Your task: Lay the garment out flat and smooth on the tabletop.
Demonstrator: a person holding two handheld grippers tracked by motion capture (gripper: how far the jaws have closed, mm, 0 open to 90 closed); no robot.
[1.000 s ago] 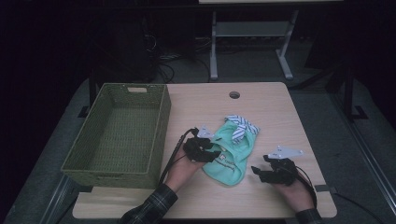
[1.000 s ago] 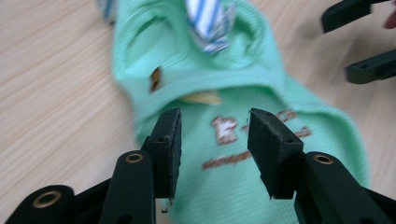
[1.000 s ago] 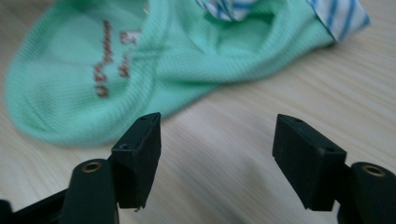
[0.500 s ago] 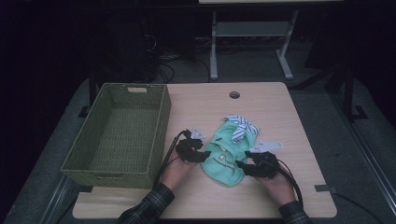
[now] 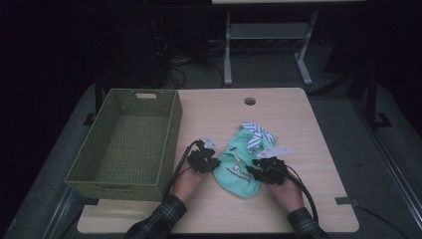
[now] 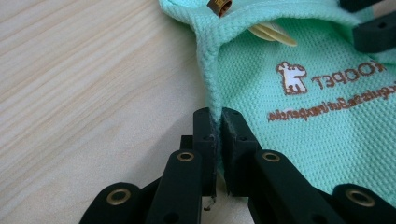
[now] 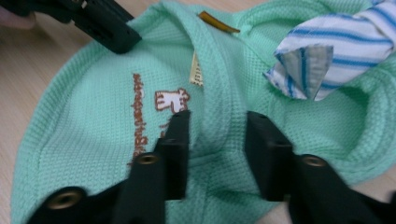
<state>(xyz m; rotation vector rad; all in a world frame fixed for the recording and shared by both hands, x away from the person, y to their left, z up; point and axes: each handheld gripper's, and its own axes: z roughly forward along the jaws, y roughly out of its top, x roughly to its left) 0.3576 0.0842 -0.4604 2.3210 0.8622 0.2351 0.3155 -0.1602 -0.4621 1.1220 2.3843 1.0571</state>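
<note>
Left tool (image 6: pixel 218 140) on green garment (image 6: pixel 308 116), wooden table (image 5: pixel 298 119).

On the worktop (image 5: pixel 298 129) a basket (image 5: pixel 127 142) stands along the left side, reaching from the near edge back toward the middle. Just right of the basket lies a small garment (image 5: pixel 239 162), spread flat near the front centre. A striped collar piece (image 5: pixel 256 135) lies on the garment's far end. Behind the garment, near the worktop's far edge, sits a round hole (image 5: pixel 250 101). The left claw (image 5: pixel 211 158) lies between the basket and the garment, at the garment's left edge. The right claw (image 5: pixel 259 167) rests on the garment's right part, near its front. Behind the worktop stands a metal frame (image 5: pixel 268 45) on the floor.
</note>
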